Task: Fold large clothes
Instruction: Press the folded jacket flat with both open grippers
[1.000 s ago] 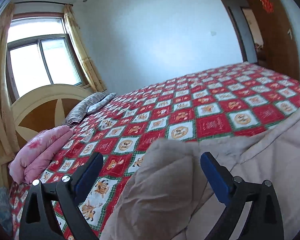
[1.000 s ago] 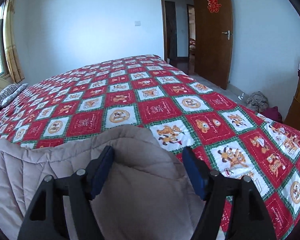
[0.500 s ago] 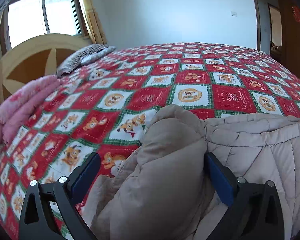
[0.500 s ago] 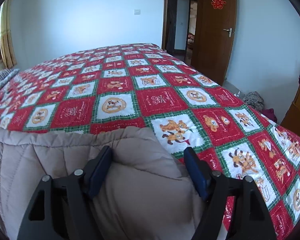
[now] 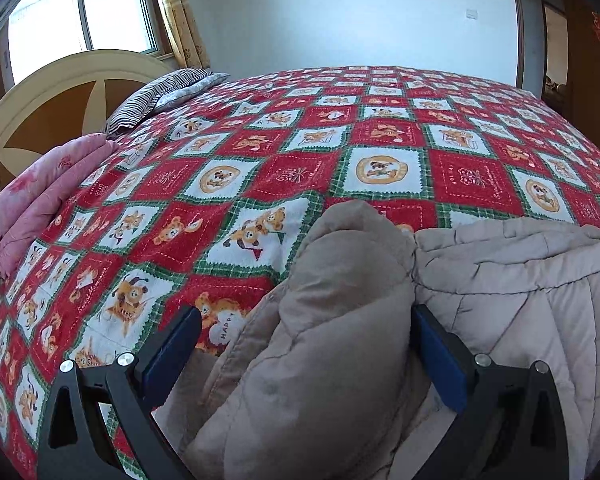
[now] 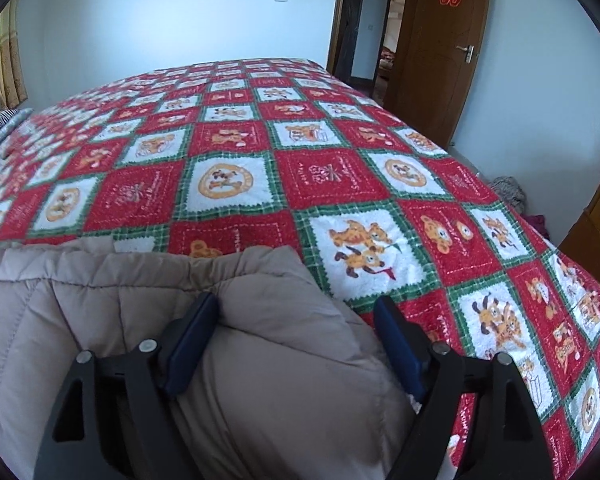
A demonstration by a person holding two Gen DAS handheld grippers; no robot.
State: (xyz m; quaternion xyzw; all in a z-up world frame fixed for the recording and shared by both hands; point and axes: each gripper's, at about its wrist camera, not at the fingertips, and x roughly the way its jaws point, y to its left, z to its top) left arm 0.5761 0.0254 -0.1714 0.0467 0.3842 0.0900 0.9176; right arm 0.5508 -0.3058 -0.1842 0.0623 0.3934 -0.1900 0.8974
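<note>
i have the left gripper with its jaws wide apart around a bunched fold of the beige quilted coat; the right pad looks to touch the fabric, while bedspread shows between the left pad and the fold. the right gripper also stands with its jaws spread, a puffy fold of the coat between its blue pads and filling the gap. the coat lies along the near edge of the bed, on the red, white and green checked bedspread. a pink folded blanket and a striped pillow sit at the bed's headboard end, well apart from the coat. a brown door stands open past the far corner.
</note>
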